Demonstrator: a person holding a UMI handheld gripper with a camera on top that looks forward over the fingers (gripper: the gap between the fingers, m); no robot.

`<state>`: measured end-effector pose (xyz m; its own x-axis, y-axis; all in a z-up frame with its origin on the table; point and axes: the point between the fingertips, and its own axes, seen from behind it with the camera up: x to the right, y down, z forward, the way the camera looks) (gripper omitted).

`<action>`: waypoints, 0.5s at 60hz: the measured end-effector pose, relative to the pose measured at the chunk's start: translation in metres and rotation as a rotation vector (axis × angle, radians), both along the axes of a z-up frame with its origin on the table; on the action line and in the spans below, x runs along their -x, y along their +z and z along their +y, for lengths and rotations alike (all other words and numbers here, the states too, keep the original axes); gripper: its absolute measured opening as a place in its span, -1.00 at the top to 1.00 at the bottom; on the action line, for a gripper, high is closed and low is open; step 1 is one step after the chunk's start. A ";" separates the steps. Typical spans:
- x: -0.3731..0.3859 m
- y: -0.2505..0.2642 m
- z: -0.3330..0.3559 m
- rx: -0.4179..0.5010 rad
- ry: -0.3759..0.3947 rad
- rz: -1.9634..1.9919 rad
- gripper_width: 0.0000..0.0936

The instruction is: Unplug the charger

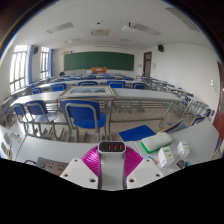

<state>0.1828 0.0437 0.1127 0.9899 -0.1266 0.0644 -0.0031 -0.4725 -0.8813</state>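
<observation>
A light grey charger (112,158) with a black top face showing reddish ports stands upright between my fingers. My gripper (112,165) is shut on it, and both magenta pads (92,160) press against its sides. The charger's lower end runs down between the fingers and is hidden, so no socket or power strip shows. The charger sits above a white desk (60,150).
Just beyond the fingers lie a blue book (137,133), a green and white packet (155,143) and a small white item (182,152). Rows of desks with blue chairs (85,118) fill the room up to a blackboard (100,60). Windows (20,70) line the left wall.
</observation>
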 end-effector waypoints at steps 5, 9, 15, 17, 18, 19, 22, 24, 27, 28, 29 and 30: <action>-0.007 -0.066 -0.017 0.142 -0.008 0.014 0.38; -0.011 -0.096 -0.025 0.192 -0.024 0.040 0.30; -0.014 -0.105 -0.028 0.183 -0.042 0.070 0.15; -0.014 -0.103 -0.031 0.186 -0.049 0.072 0.10; -0.015 -0.101 -0.032 0.181 -0.054 0.072 0.06; -0.017 -0.099 -0.033 0.175 -0.061 0.069 -0.01; -0.019 -0.086 -0.035 0.157 -0.073 0.060 -0.35; -0.021 -0.080 -0.039 0.141 -0.075 0.048 -0.57; -0.022 -0.067 -0.046 0.121 -0.077 0.032 -0.81; -0.021 -0.062 -0.050 0.114 -0.078 0.027 -0.84; -0.018 -0.051 -0.055 0.110 -0.083 0.024 -0.84; -0.017 -0.046 -0.060 0.103 -0.085 0.022 -0.83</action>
